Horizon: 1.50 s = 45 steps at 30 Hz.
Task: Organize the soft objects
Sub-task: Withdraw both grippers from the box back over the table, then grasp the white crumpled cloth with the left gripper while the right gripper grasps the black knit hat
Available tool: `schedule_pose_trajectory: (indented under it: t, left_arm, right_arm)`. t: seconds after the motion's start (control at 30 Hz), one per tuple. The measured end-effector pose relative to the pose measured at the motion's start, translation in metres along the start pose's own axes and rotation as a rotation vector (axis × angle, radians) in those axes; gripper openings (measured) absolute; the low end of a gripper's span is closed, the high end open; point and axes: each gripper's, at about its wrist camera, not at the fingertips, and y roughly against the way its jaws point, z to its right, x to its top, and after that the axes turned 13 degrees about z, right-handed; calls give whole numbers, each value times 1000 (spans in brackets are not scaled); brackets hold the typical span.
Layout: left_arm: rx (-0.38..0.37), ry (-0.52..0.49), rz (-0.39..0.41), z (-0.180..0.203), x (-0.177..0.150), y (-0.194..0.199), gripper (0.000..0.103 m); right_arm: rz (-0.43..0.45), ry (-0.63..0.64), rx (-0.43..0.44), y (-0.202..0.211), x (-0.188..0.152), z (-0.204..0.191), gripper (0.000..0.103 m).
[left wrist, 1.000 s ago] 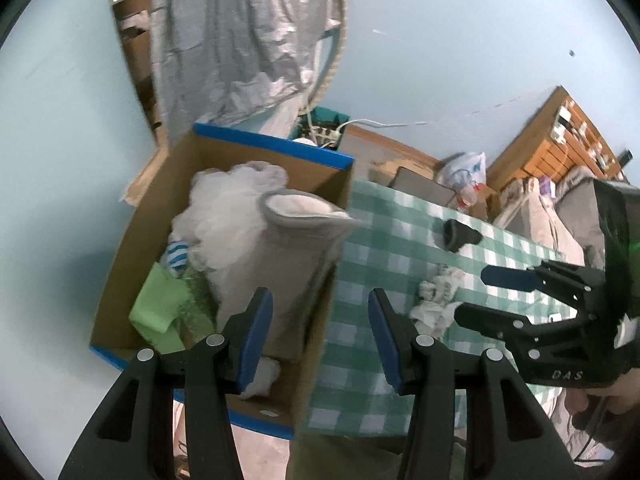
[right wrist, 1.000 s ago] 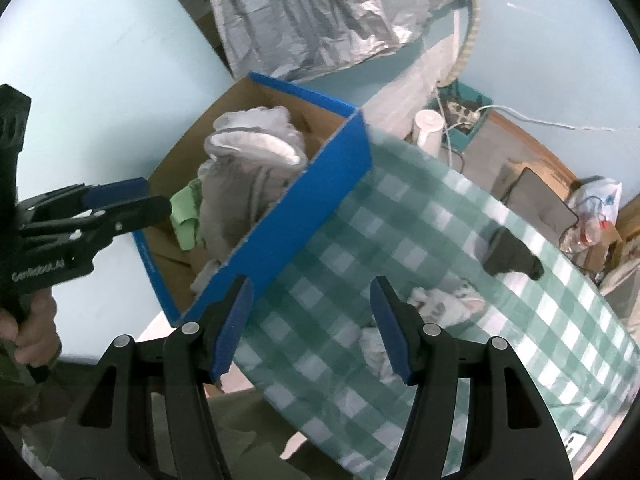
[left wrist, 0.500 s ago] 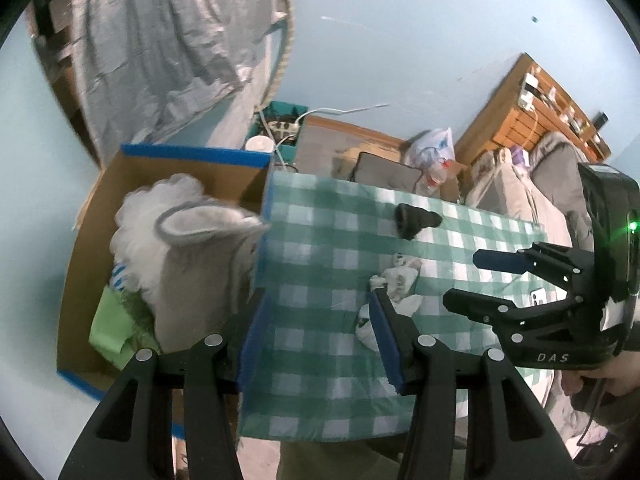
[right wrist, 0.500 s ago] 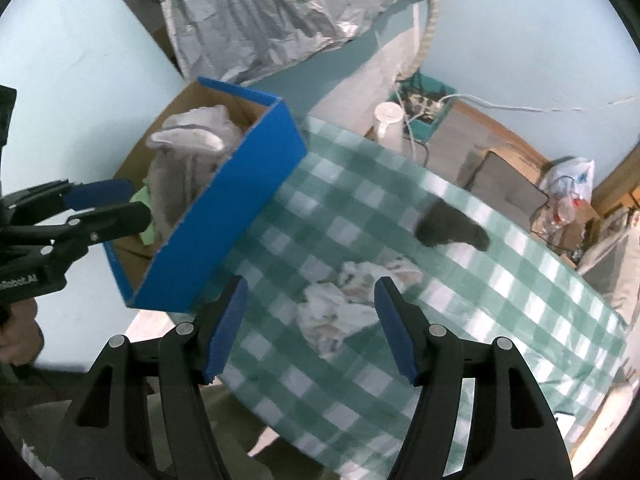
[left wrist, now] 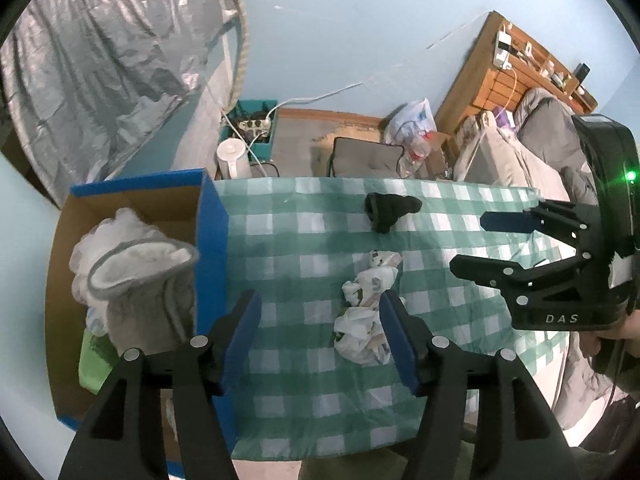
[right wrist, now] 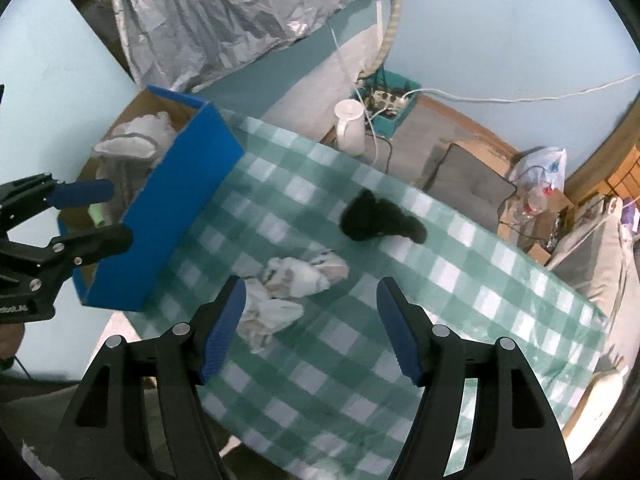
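Note:
A crumpled white patterned cloth (left wrist: 366, 308) (right wrist: 286, 292) lies on the green checked tablecloth (left wrist: 312, 240) (right wrist: 460, 280). A black soft item (left wrist: 388, 210) (right wrist: 376, 220) lies beyond it. A blue-edged cardboard box (left wrist: 210, 232) (right wrist: 172, 216) at the table's left end holds a grey fleece piece (left wrist: 140, 280), white fluff and a green cloth (left wrist: 94, 364). My left gripper (left wrist: 320, 336) is open and empty above the table, just left of the white cloth. My right gripper (right wrist: 310, 328) is open and empty, above and right of the white cloth.
A silver foil sheet (left wrist: 92, 64) hangs behind the box. On the floor past the table stand a white kettle (right wrist: 352, 128), a teal crate of power strips (right wrist: 390, 110), a grey cushion (left wrist: 368, 156) and a plastic bag (left wrist: 412, 120). A wooden shelf (left wrist: 516, 72) stands at the right.
Both grippers have swung right, away from the box and over the table. The white cloth and black item now sit nearer the middle of both views. Both stay open.

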Motion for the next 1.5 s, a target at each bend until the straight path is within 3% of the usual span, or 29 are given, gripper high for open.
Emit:
schedule_pose_trajectory:
  t: [0.13,0.63,1.33,1.5]
  left_arm:
    - [-3,-12,-5,6,3,-14,74]
    - [-15,-15,-132,12,0,-94,75]
    - [-42,8,-211,5,-8,-135,75]
    - [-52,-2,-226,6,-11,-136,76]
  right_arm:
    - [-11,36,-6,-15,3,10,69]
    - [-124,182,-22,-95,15,32,70]
    - [-249,251,13,-159,16,43,70]
    - [-244,214,16,-160,12,44,58]
